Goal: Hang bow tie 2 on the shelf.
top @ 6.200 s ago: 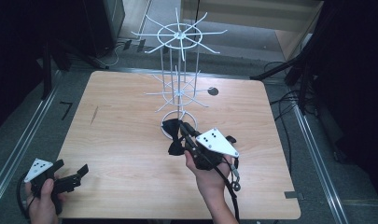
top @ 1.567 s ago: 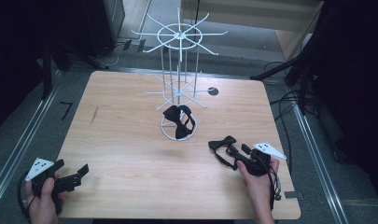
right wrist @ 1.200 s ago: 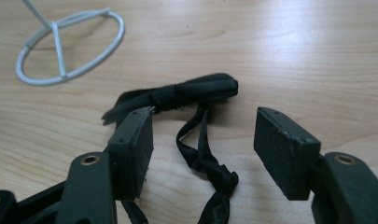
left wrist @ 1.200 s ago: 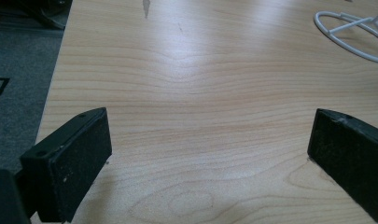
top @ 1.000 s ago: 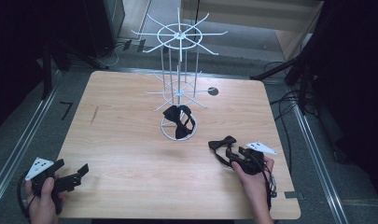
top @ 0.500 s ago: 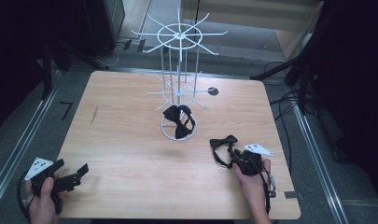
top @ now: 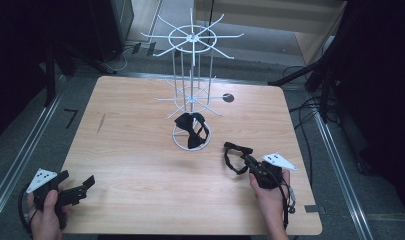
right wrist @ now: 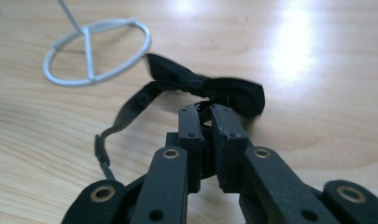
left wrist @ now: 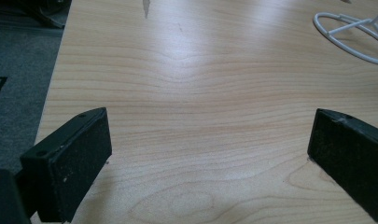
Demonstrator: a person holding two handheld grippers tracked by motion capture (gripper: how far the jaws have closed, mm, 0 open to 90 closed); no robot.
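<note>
While the left fingers point(left wrist: 65, 163) stand spread, the right fingers point(right wrist: 224, 140) pinch a bow tie point(right wrist: 210, 91).

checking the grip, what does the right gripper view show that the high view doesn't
The right gripper view adds the close detail: the right gripper's jaws, just closed, pinch the middle of the bow tie, its strap trailing left. The high view adds the whole white rack, a second bow tie at its foot, and the left gripper, open near the table's near left corner. Both share the held bow tie, the rack's ring base and the wooden table.
</note>
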